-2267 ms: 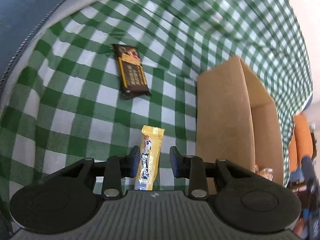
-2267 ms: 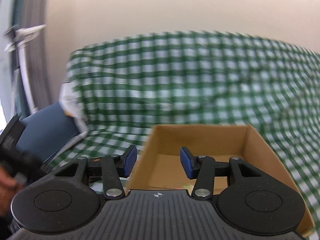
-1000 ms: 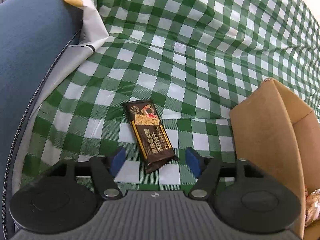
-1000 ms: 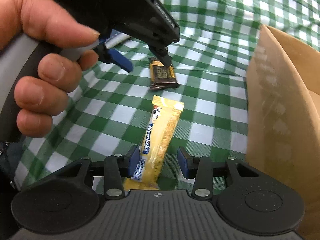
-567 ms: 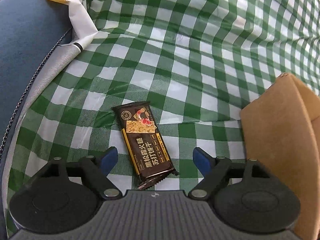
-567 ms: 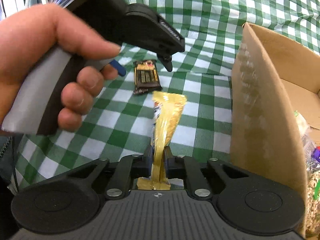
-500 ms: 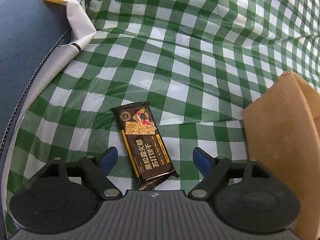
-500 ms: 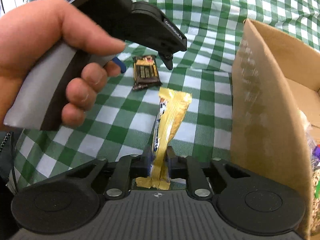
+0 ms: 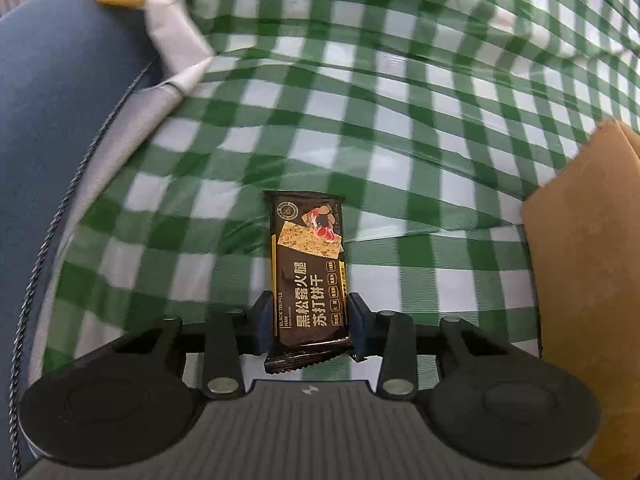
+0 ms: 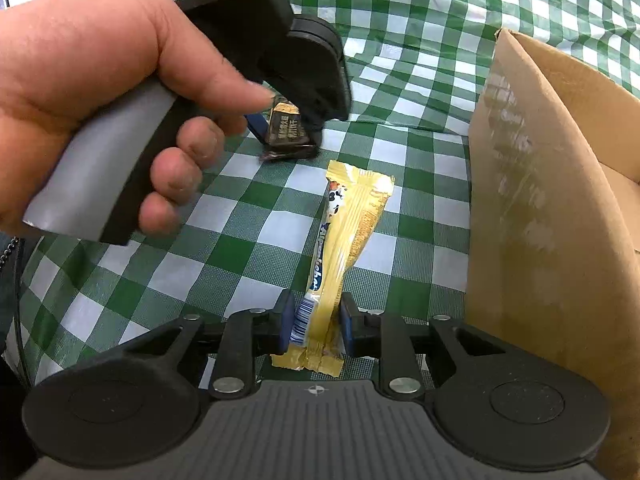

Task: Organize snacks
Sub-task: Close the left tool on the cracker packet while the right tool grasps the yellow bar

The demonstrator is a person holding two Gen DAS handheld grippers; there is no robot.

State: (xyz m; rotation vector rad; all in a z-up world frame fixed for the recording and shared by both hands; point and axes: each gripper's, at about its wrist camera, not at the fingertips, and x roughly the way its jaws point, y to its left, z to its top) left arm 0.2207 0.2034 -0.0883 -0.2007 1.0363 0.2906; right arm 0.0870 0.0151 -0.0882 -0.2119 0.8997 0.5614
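A green-and-white checked cloth [image 9: 400, 128] covers the surface, wrinkled toward the far side. At its left edge a grey band [image 9: 132, 128] runs beside dark blue fabric [image 9: 60, 100]. The cloth's white underside [image 9: 176, 40] is folded up at the far-left corner, blurred.

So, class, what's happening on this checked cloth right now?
A person works two handheld grippers at once. The left gripper is closing around a dark cracker pack lying on the green checked cloth. The right gripper is shut on a yellow candy bar, its far end raised off the cloth. A cardboard box stands open just to the right, with neither snack in it yet.
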